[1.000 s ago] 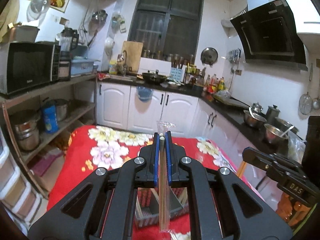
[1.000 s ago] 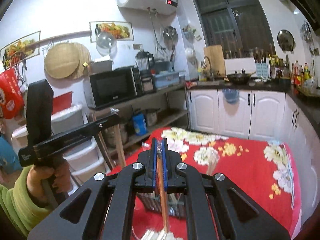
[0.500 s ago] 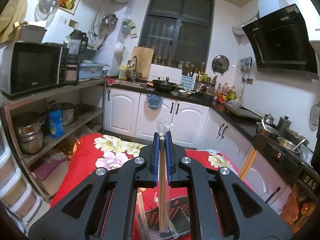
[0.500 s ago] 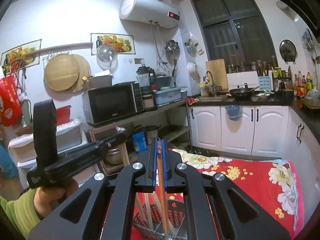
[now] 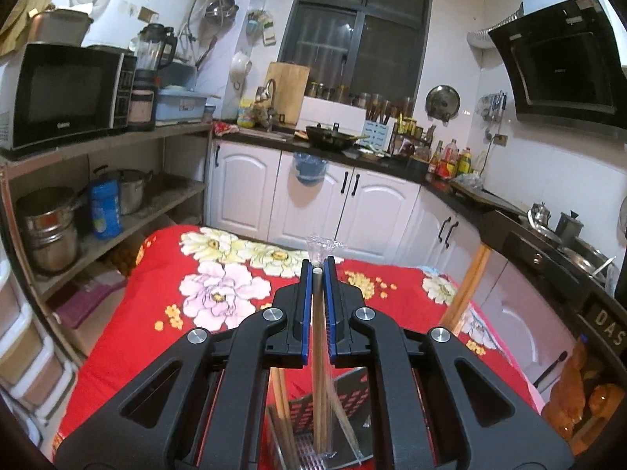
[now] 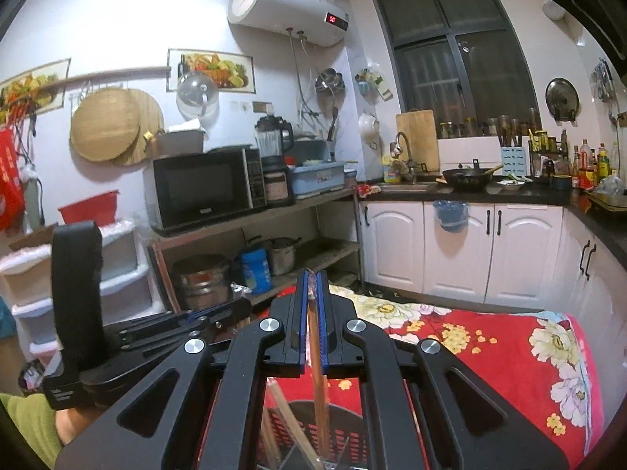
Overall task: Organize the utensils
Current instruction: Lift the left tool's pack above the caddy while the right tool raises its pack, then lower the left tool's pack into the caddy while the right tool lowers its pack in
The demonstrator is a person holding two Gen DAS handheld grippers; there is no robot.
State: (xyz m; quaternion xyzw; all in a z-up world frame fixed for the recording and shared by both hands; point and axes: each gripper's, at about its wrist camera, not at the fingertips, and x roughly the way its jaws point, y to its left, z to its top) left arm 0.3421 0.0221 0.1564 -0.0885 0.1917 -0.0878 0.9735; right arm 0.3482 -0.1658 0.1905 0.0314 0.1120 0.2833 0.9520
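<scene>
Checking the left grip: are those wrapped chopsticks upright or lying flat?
Upright: the wrapped chopsticks stand vertically in the shut left gripper, lower ends down in the basket.

This is a home kitchen. White cabinet doors with black handles [image 6: 462,243] stand under a dark stone table [image 6: 470,195] that carries a black wok [image 6: 468,178] and many sauce bottles [image 5: 450,160]. A black slanted range hood [image 5: 564,58] hangs on the right wall, and a white cylindrical water heater [image 6: 286,6] is mounted high (its red display is lit). A black microwave oven [image 6: 205,188] sits on a wooden shelf rack [image 6: 254,215], with steel pots [image 6: 202,278] below.
</scene>
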